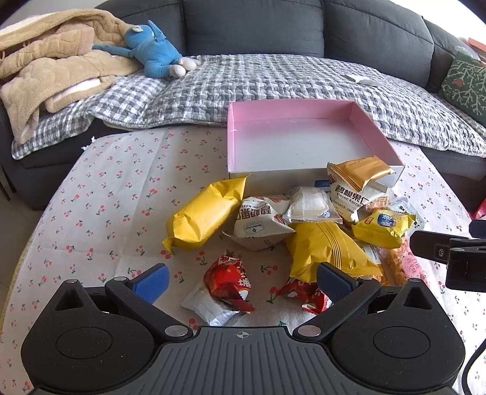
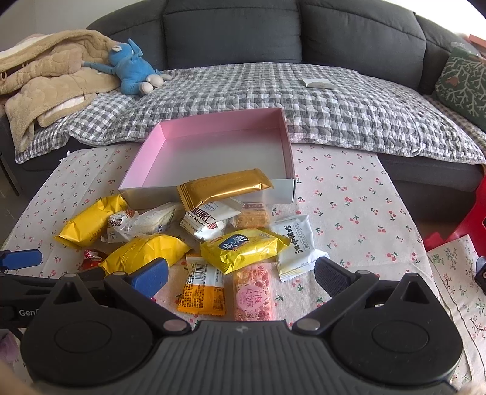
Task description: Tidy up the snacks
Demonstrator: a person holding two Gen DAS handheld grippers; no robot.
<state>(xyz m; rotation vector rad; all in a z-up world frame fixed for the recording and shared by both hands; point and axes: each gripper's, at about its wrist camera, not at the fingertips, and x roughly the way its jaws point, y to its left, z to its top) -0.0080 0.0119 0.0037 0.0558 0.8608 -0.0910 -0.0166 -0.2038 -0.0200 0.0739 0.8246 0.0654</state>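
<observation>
A pile of wrapped snacks lies on the cherry-print tablecloth in front of an empty pink-lined box [image 1: 234, 133] [image 2: 287, 136]. My left gripper [image 1: 241, 281] is open and empty, its fingers either side of a red snack packet [image 1: 227, 281]; a yellow packet [image 1: 203, 214] and a white pecan packet [image 1: 258, 224] lie beyond. My right gripper [image 2: 240, 278] is open and empty over a pink bar [image 2: 252, 291] and an orange packet [image 2: 202, 288]. A gold packet [image 2: 223, 187] leans on the box's front wall. The left gripper's blue finger [image 2: 21, 258] shows at the right wrist view's left edge.
A grey sofa [image 1: 252, 27] with a checked quilt [image 1: 273, 79] stands behind the table. A beige blanket [image 1: 51, 60] and a blue plush toy [image 1: 152, 51] lie on it at left. A green cushion [image 1: 464, 82] is at right. A red object [image 2: 474, 218] stands right of the table.
</observation>
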